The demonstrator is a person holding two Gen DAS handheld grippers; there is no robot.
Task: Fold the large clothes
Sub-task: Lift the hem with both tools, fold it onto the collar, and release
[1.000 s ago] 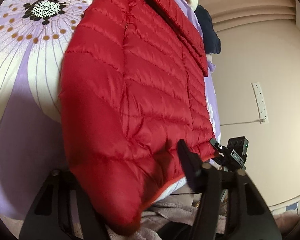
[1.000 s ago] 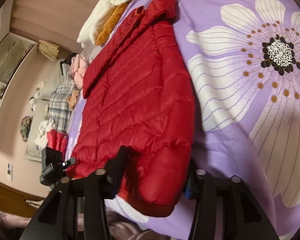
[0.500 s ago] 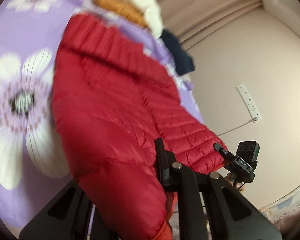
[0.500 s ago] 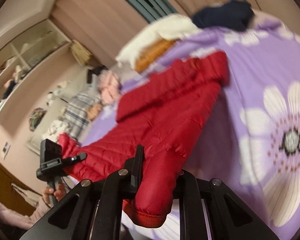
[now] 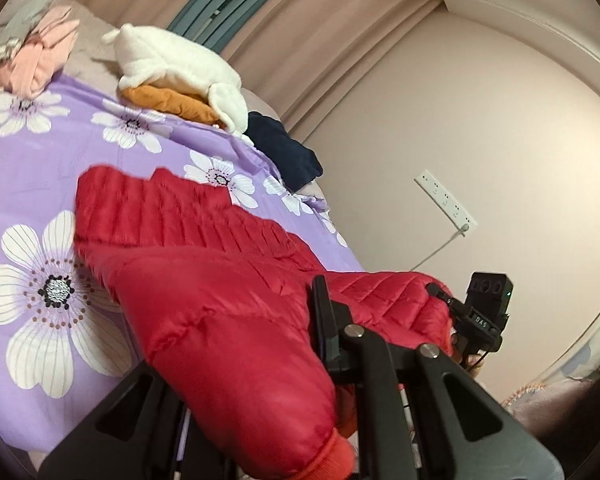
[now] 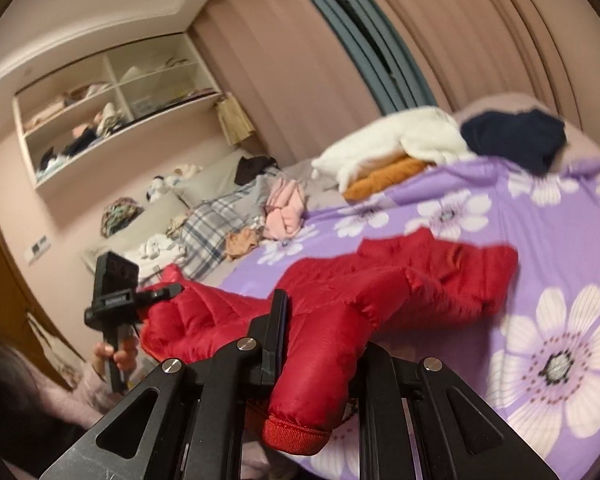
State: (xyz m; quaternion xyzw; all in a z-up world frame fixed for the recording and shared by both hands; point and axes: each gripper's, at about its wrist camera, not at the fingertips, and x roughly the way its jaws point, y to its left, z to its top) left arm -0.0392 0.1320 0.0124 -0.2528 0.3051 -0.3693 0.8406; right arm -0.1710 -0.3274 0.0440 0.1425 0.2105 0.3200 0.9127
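A red quilted puffer jacket (image 5: 204, 272) lies on a purple flowered bedspread (image 5: 60, 168); its near end is raised off the bed. My left gripper (image 5: 236, 360) is shut on one lower corner of the jacket, the red cuff hanging between its fingers. My right gripper (image 6: 320, 364) is shut on the other corner of the jacket (image 6: 380, 292). The right gripper shows in the left wrist view (image 5: 448, 300), and the left gripper shows in the right wrist view (image 6: 168, 292), each at the jacket's raised edge.
A white fleece and an orange garment (image 5: 180, 80) and a navy garment (image 5: 284, 152) lie at the far end of the bed. Pink clothes (image 6: 284, 208) and a plaid blanket (image 6: 208, 228) lie on the left side. A wall socket strip (image 5: 446, 200) is to the right.
Both grippers have lifted the jacket's near edge up off the bed and tilted up and forward. The far half still lies on the bedspread.
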